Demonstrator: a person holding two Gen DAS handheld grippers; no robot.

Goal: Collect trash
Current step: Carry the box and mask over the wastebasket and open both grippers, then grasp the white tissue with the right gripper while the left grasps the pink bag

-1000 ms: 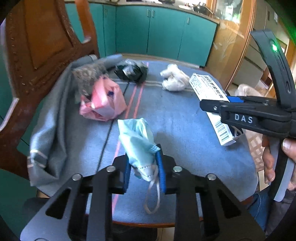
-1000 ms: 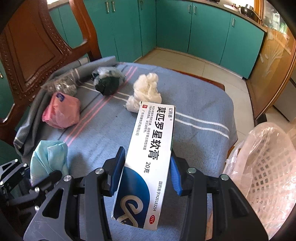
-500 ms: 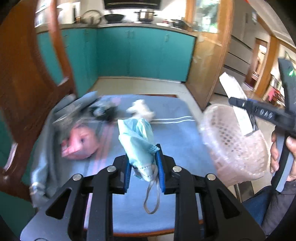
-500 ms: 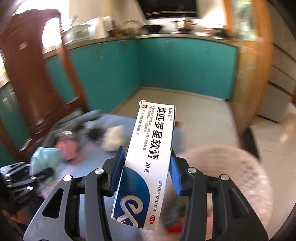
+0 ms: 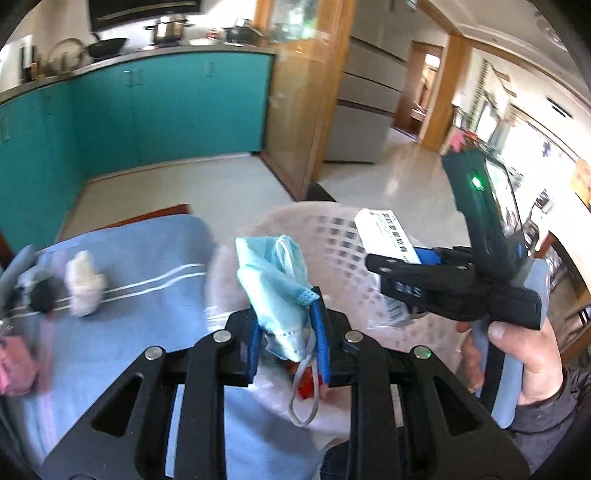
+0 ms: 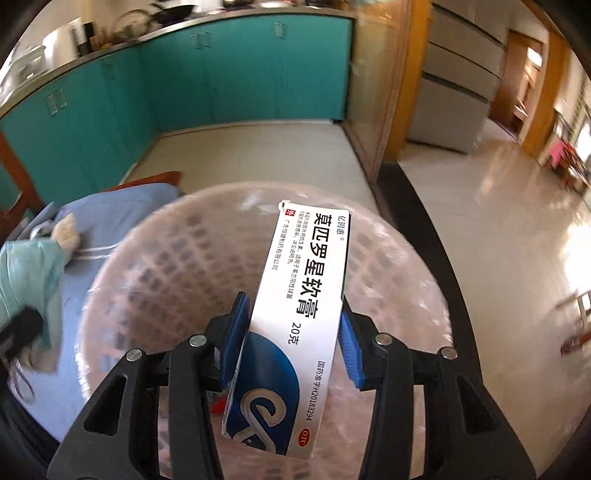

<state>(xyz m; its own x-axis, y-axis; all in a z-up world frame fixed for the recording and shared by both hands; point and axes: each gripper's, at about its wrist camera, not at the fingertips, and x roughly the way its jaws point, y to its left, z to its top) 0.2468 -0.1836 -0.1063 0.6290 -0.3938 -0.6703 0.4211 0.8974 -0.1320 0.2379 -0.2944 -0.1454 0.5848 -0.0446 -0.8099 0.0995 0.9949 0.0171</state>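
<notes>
Teal cabinets (image 5: 166, 110) along the wall; pots (image 5: 168, 31) on the counter; glossy floor (image 6: 498, 221)

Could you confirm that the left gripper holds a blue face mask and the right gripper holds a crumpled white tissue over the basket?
Not quite. The left gripper does hold the blue face mask, but the right gripper holds a white and blue medicine box over the basket, as the right wrist view shows. The crumpled white tissue lies on the table.
</notes>
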